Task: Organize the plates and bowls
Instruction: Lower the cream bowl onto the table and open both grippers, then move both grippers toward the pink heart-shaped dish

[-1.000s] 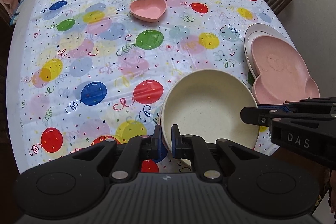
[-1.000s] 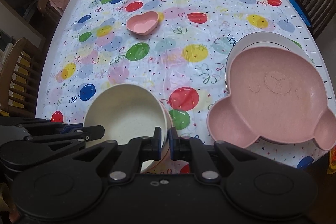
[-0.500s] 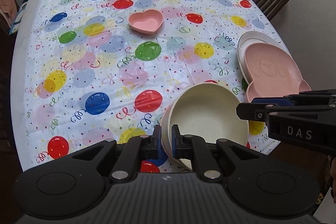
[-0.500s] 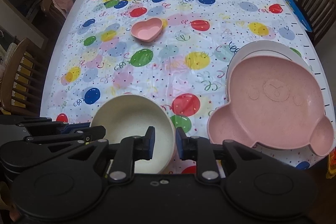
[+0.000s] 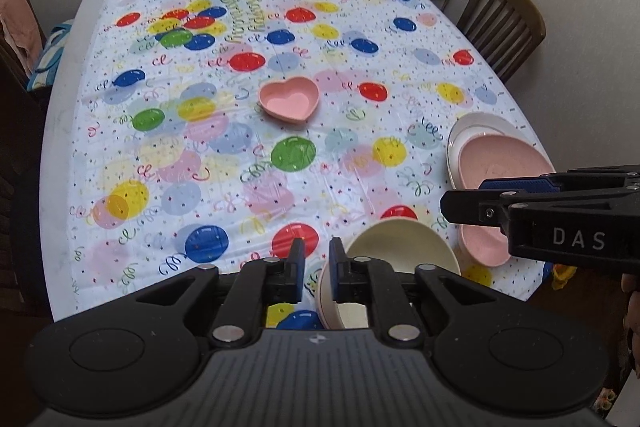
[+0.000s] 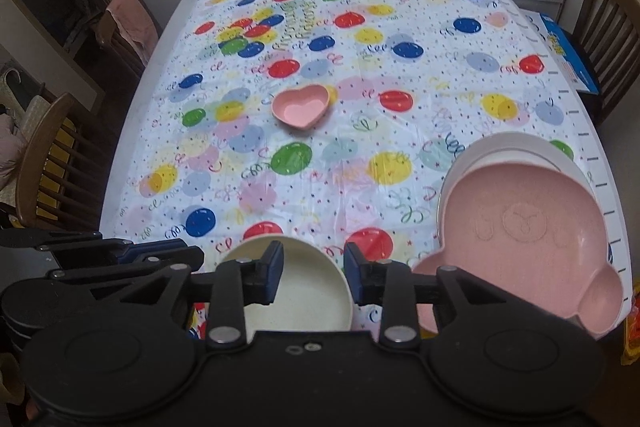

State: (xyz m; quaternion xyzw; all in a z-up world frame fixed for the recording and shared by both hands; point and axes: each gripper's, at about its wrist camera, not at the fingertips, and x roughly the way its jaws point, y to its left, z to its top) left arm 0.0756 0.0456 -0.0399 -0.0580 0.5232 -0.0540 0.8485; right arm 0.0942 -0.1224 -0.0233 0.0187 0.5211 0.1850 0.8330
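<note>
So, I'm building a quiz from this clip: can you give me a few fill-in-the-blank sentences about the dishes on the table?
1. The small pink bowl in the middle of the table is shaped like a ____.
2. The pink bear-face plate lies on top of a ____ plate.
3. The round bowl near the grippers is ____ in colour.

Missing words: heart; white; cream

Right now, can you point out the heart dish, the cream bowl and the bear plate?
heart dish (image 5: 289, 101): left wrist view, its pink floor.
cream bowl (image 6: 308, 291): right wrist view, its inside bottom.
bear plate (image 6: 516, 227): right wrist view, the embossed face.
</note>
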